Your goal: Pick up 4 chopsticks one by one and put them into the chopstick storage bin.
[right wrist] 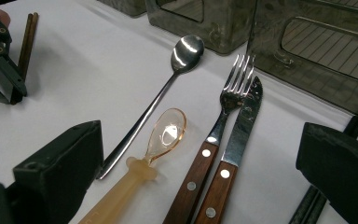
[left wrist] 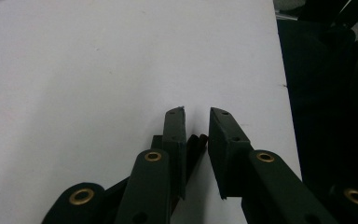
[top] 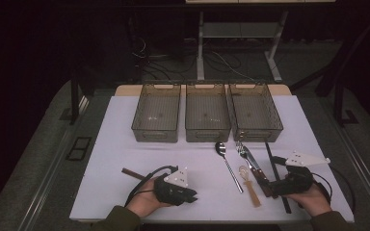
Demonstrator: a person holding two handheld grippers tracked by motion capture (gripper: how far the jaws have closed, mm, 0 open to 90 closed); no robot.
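Left hand-held gripper (left wrist: 196, 116) nearly closed over brown chopsticks (left wrist: 196, 142) on desk (left wrist: 98, 70), pads not yet pinching. Centre both sticks between pads before squeezing. Right hand-held gripper (right wrist: 200, 154) wide open above cutlery.

In the left gripper view, the brown chopsticks (left wrist: 196, 142) are almost wholly hidden beneath the left gripper (left wrist: 197, 116), with just a short dark tip showing in the narrow gap; whether the pads press on them cannot be told. In the high view the hand and gripper body cover the near end of those chopsticks (top: 134, 173). In the right gripper view, the bottom edge cuts off the wooden handles of the fork (right wrist: 223, 116) and the knife (right wrist: 242, 135), and the amber spoon (right wrist: 161, 140) loses its handle there too. The black chopsticks (right wrist: 342, 135) vanish behind the right-hand jaw. The three bins (top: 207, 113) are too dim to show any contents
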